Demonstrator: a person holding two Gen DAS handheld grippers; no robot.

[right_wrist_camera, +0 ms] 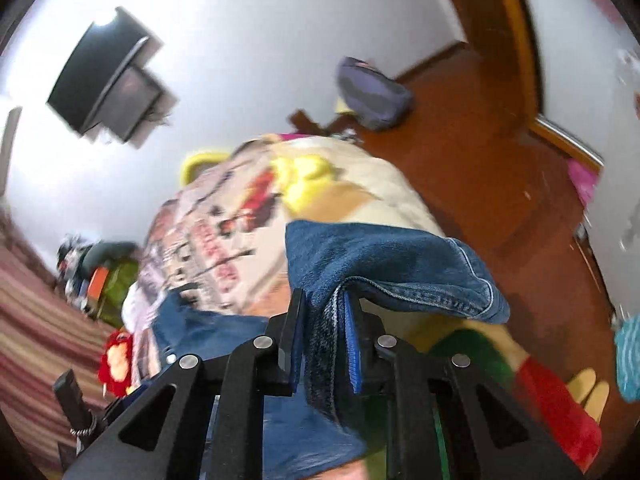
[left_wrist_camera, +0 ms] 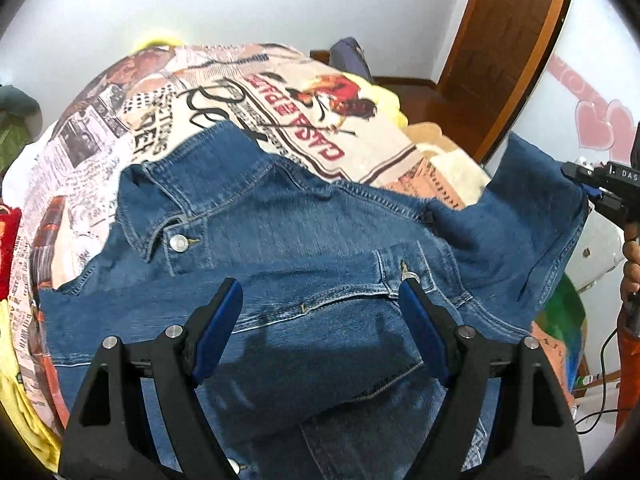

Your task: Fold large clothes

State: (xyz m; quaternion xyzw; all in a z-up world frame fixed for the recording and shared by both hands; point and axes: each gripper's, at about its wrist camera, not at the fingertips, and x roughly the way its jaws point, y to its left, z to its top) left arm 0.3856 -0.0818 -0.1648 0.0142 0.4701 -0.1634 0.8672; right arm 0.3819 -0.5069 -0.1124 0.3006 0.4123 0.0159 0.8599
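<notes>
A blue denim jacket lies spread front-up on a bed covered by a newspaper-print blanket, collar and metal button at upper left. My left gripper is open just above the jacket's chest, empty, jaws wide apart. My right gripper is shut on the jacket's sleeve and holds it lifted off the bed; the cuff drapes over the fingers. The right gripper also shows in the left wrist view at the far right, holding the raised sleeve.
A brown wooden door and red-brown floor lie beyond the bed. A purple bag sits on the floor. Yellow cloth and a red plush toy lie on the bed. A screen hangs on the wall.
</notes>
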